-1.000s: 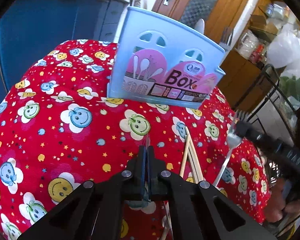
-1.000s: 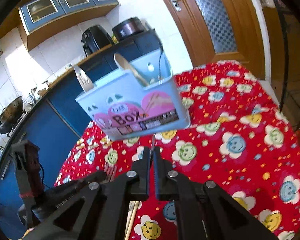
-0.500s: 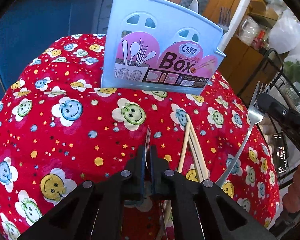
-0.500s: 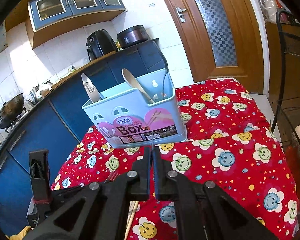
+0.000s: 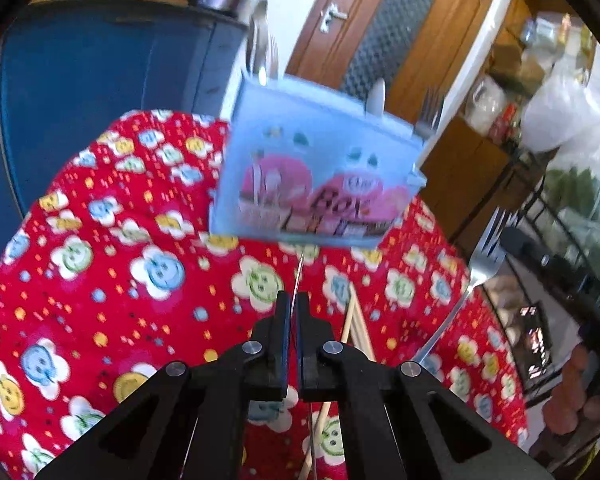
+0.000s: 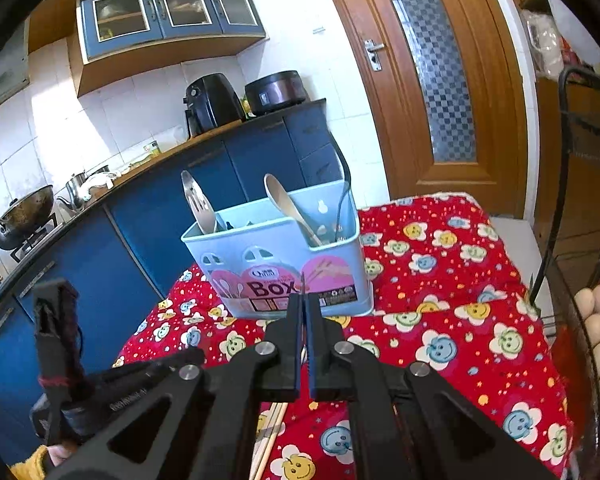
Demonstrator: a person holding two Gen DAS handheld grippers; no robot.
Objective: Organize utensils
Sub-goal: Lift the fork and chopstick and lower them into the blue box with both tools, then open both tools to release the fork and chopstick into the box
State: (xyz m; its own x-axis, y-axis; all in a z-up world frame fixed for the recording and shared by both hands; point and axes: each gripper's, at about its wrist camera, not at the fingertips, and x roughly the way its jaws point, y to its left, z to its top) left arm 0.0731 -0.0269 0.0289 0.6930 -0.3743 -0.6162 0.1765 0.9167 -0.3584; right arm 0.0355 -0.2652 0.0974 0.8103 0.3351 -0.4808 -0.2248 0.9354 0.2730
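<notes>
Left wrist view: the left gripper [image 5: 293,304] has its fingers clenched on a thin metal utensil [image 5: 298,276], seen edge-on, its tip poking up just past the fingertips toward the blue utensil box [image 5: 316,164]. Over on the right, the fork [image 5: 485,254] stands clear of the desk [image 5: 100,272], tines up. Right wrist view: the right gripper [image 6: 303,308] is clamped on that fork's handle, a sliver showing between the fingers. Chopsticks [image 5: 352,324] lie on the red cloth just right of the left fingers, near the box.
</notes>
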